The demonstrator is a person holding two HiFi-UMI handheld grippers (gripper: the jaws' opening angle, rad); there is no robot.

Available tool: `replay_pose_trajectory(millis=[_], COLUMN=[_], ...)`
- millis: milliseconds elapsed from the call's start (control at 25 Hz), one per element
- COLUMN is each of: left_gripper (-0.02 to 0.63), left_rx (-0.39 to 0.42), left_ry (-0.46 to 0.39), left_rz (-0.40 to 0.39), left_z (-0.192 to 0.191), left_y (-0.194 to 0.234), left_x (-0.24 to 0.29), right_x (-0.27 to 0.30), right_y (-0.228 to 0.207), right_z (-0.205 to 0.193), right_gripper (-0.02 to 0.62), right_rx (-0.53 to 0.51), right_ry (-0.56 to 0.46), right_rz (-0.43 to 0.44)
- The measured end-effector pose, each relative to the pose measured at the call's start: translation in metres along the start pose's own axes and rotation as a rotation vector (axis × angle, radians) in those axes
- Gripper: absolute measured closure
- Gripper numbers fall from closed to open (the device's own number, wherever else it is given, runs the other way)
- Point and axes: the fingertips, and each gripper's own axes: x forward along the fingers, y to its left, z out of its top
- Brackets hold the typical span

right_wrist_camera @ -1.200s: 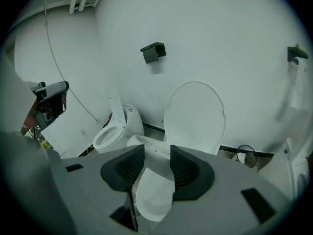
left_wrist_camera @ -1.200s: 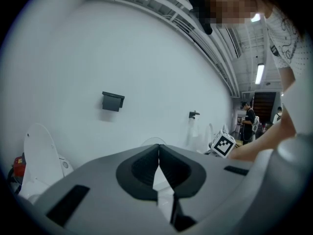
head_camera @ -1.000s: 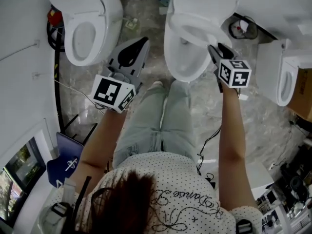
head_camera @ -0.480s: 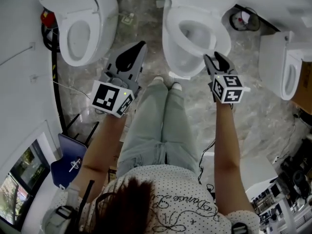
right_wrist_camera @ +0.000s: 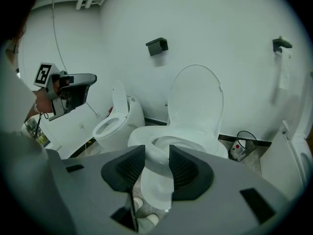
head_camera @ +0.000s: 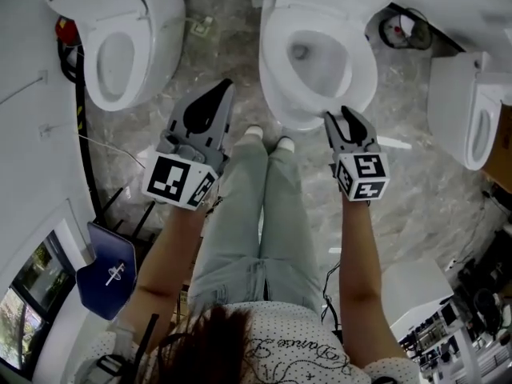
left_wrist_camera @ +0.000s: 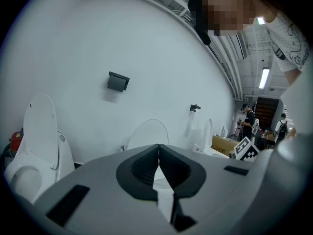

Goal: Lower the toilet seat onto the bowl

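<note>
The middle toilet (head_camera: 316, 58) stands just ahead of my feet. Its white seat (head_camera: 352, 86) lies flat on the bowl, and the lid (right_wrist_camera: 195, 99) stands upright against the wall. My right gripper (head_camera: 346, 122) hovers just off the bowl's front right edge. Its jaws have just been closing a little but stand open, with nothing between them. In the right gripper view (right_wrist_camera: 156, 168) the bowl's front shows through the gap. My left gripper (head_camera: 214, 94) is shut and empty over the floor left of the bowl, and in its own view (left_wrist_camera: 158, 163) the pads meet.
A second toilet (head_camera: 120, 42) stands to the left and a third (head_camera: 472, 118) to the right. A small waste bin (head_camera: 398, 32) sits between the middle and right ones. Cables and a red object (head_camera: 66, 30) run along the left wall. A blue chair (head_camera: 108, 270) is behind on the left.
Both grippers have sunk and drawn back toward me. The right one has left the bowl's right rim for its front right edge. The left stays shut.
</note>
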Motion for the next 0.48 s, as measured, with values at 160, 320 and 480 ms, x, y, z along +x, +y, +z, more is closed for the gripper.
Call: replay_pose_trajectory(millis=[160,320,480], left_gripper=[0.601,0.601,0.601], left_rx=[-0.005,-0.01,-0.018], left_ry=[0.008,0.022,0.038], left_rz=[0.008,0.025,0.038], left_z=[-0.016,-0.031,-0.046], left_y=[-0.001,0.001,0.002], left_x=[0.003,0.001,-0.002], right_x=[0.005,0.011,0.018], right_y=[0.005,0.01,0.014], right_z=[-0.025,-0.048,-0.074], right_gripper=[0.434,0.434,0.438], right_rx=[-0.015,-0.022,-0.03], right_ry=[0.027,0.046,0.084], right_rz=[0.004,0.003,0.013])
